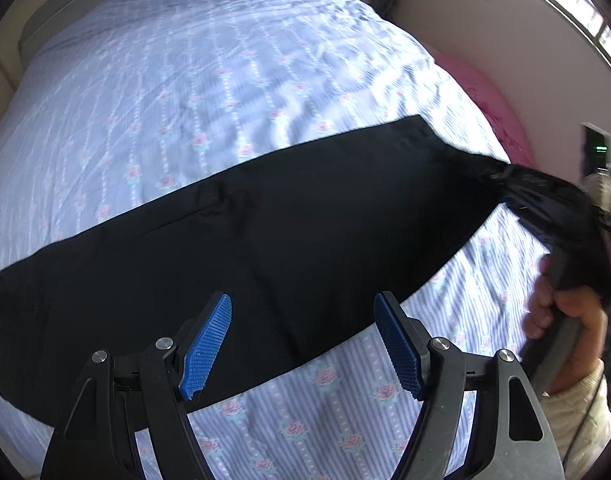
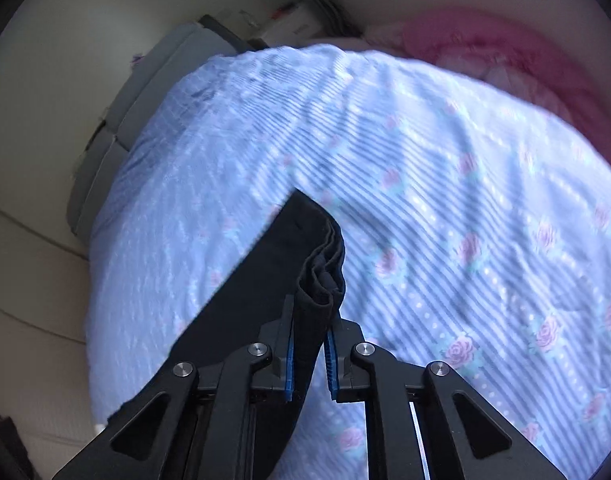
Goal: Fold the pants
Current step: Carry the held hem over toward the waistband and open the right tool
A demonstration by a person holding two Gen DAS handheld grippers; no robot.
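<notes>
We see the black pants (image 1: 265,240) lying as a long folded band across the bed (image 1: 225,92), on its blue striped cover with pink roses, running from about eight o'clock to two o'clock in the left wrist view. Our left tool (image 1: 303,344) hangs above the near edge of the band at six o'clock, its blue pads (image 1: 207,344) well apart and nothing between them. At three o'clock the end of the pants is raised off the cover — bunched in the right tool (image 2: 310,340), whose handle a hand (image 1: 561,316) grips. In the right wrist view that tool is clamped on the layered hem, the cloth trailing away toward seven o'clock. A pink blanket (image 2: 505,48) lies beyond the bed at one o'clock.
</notes>
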